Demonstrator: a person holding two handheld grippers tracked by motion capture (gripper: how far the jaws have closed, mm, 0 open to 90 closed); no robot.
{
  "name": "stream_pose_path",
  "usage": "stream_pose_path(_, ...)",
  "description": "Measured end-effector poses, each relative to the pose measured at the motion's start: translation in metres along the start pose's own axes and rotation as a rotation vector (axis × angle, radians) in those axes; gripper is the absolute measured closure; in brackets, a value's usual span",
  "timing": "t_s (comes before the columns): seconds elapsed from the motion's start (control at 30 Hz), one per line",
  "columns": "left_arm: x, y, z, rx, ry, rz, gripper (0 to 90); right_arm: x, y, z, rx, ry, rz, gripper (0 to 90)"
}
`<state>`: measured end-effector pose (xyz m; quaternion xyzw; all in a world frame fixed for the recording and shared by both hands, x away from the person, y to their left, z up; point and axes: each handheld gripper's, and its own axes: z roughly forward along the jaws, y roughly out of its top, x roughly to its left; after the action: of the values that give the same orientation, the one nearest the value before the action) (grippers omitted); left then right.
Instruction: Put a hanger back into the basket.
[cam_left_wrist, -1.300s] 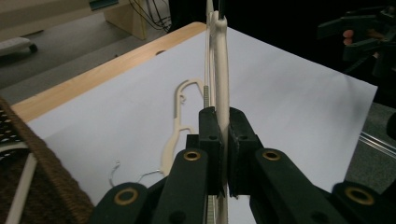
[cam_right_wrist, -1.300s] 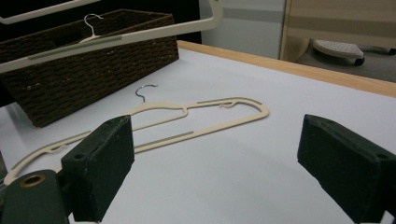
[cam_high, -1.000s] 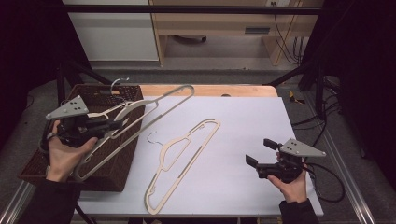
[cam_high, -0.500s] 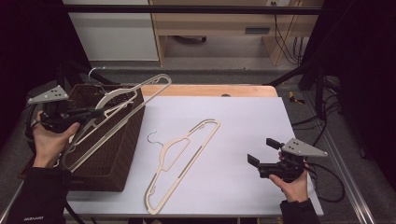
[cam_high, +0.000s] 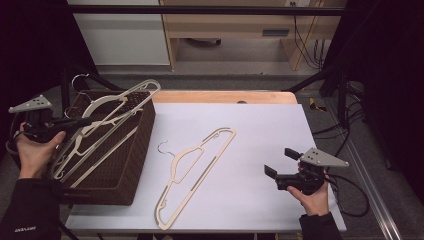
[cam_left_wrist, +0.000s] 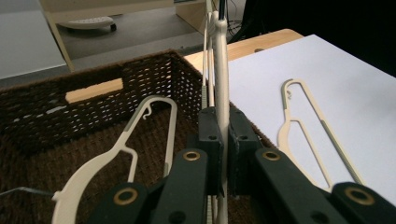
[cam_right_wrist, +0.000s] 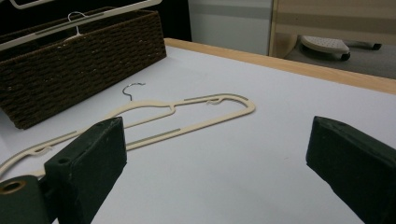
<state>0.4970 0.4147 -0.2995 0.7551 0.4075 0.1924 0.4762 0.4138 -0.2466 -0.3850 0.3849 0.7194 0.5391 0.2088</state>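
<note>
Above the brown wicker basket, my left hand-held gripper is clenched on a cream hanger. My right hand-held gripper is released over the white worktop, near another cream hanger lying flat.

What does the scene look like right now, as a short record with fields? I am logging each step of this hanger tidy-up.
work surface: white table
container: brown woven basket at the table's left edge
left gripper: shut on held hanger, above the basket
in basket: another cream hanger lies inside
on table: loose hanger lies flat, metal hook toward the basket
right gripper: open, holds nothing, to the right of the loose hanger
</note>
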Motion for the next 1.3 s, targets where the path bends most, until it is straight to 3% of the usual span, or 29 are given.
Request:
stream_pose_path(0.23, 0.014, -0.011, -0.006, 0.027, 0.023, -0.001, 86.1, 0.0, -0.001, 0.001, 0.004, 0.001, -0.001, 5.3)
stream_pose_path(0.7, 0.033, -0.032, -0.012, 0.054, 0.046, -0.056, 86.1, 0.0, -0.001, 0.003, 0.014, 0.001, -0.001, 5.3)
stream_pose_path(0.97, 0.028, -0.046, 0.013, 0.133, 0.014, -0.075, 85.7, 0.0, -0.002, 0.003, 0.014, 0.003, -0.006, 5.3)
stream_pose_path(1.07, 0.029, -0.054, 0.022, 0.176, 0.016, -0.099, 85.0, 0.001, -0.002, 0.003, 0.017, 0.004, -0.005, 5.3)
stream_pose_path(1.2, 0.032, -0.064, 0.032, 0.213, 0.041, -0.158, 83.6, 0.001, -0.002, 0.004, 0.021, 0.007, -0.005, 5.3)
stream_pose_path(1.3, 0.032, -0.065, 0.035, 0.278, 0.092, -0.16, 79.9, 0.001, -0.002, 0.005, 0.022, 0.006, -0.006, 5.3)
